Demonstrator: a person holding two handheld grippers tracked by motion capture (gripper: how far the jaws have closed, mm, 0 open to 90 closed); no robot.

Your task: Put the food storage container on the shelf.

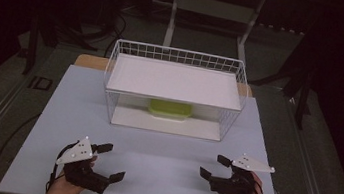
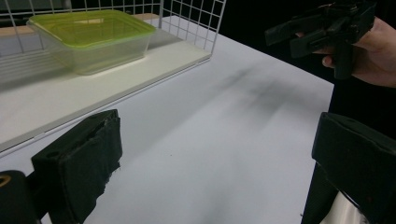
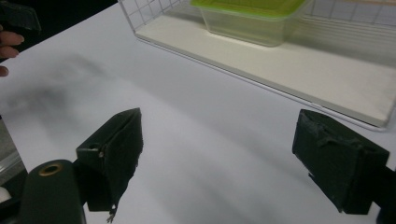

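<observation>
You hold your left gripper (image 1: 110, 161) low over the near left part of the white table (image 1: 160, 171). Its two black jaws are spread wide apart and nothing is between them. You hold your right gripper (image 1: 215, 166) over the near right part of the table. Its jaws are spread wide too, and they are empty. The two grippers are well apart from each other, and each has a grey three-cornered plate on top.

At the far side of the table stands a white wire rack (image 1: 113, 69). It has a flat white shelf on top and a white board at the bottom. The side that faces you is open.

On the bottom board, under the shelf, sits a box (image 1: 169, 110). It is near the back of the rack, about in the middle. In the left gripper view you can see the box (image 2: 93, 39) well. It has a yellow-green lid and see-through walls. It is a long box with round corners, wider at the top than at the bottom. The lid is on and lies flat. You cannot tell if anything is inside.

In the right gripper view the box (image 3: 252, 18) sits up at the top, past the edge of the bottom board. Both grippers are well apart from the box and from the rack.
</observation>
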